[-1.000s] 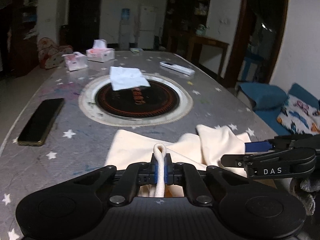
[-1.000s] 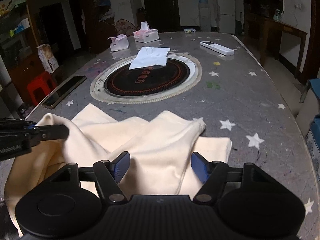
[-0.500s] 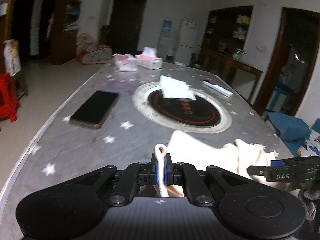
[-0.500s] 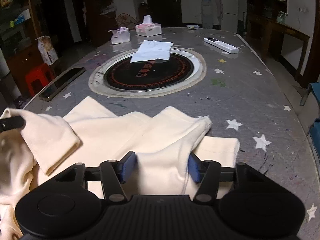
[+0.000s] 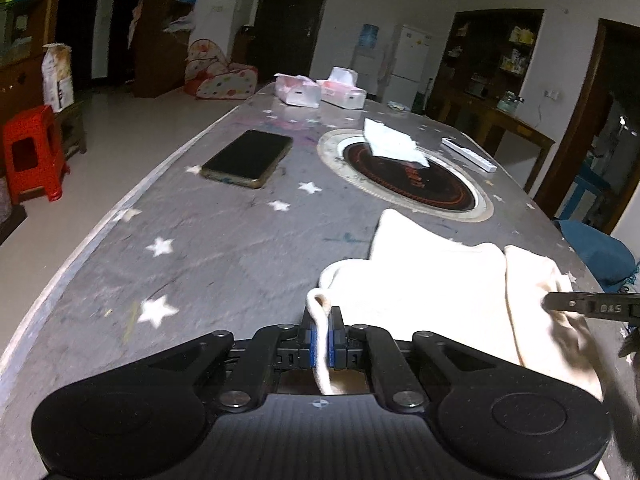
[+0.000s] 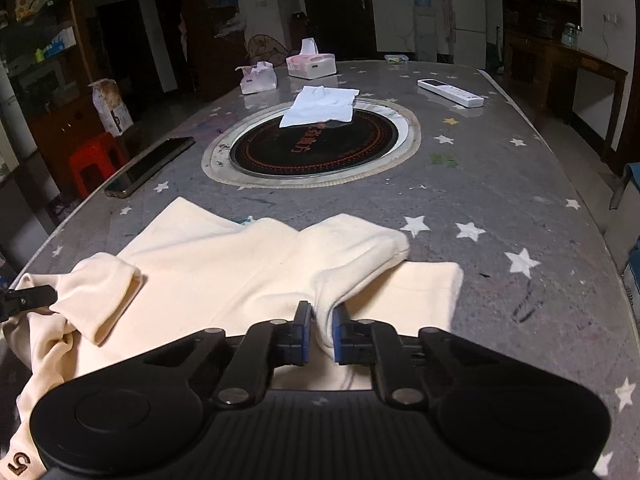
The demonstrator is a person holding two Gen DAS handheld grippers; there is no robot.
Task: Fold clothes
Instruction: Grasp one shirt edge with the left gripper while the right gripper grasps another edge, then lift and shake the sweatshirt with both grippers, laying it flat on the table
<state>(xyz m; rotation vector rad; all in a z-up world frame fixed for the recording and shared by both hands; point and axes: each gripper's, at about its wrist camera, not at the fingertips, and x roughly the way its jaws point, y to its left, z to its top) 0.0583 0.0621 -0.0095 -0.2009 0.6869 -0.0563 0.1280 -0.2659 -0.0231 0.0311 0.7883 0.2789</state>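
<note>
The table, grey with printed stars, carries everything here. A round cooktop is set into its middle, with a white cloth lying across the far rim of it. A phone lies near the left edge, two tissue boxes stand toward the far end, and a remote lies near the far right edge.

The cream garment lies at the near edge of the table, between the cooktop and the person, partly flat and partly bunched. One sleeve-like end is turned over toward the middle on the right, another on the left; the left side is rumpled and seems to spill over the near edge.

The left tongs are clamped tight on a thick rolled hem of the garment at its near left part. The right tongs are pinched narrow on a raised ridge of the fabric at its near right part.

By the look of it, the fold is only begun: both holds are taken, but the garment has no tidy shape yet, and the main folds and the smoothing are left to do.
</note>
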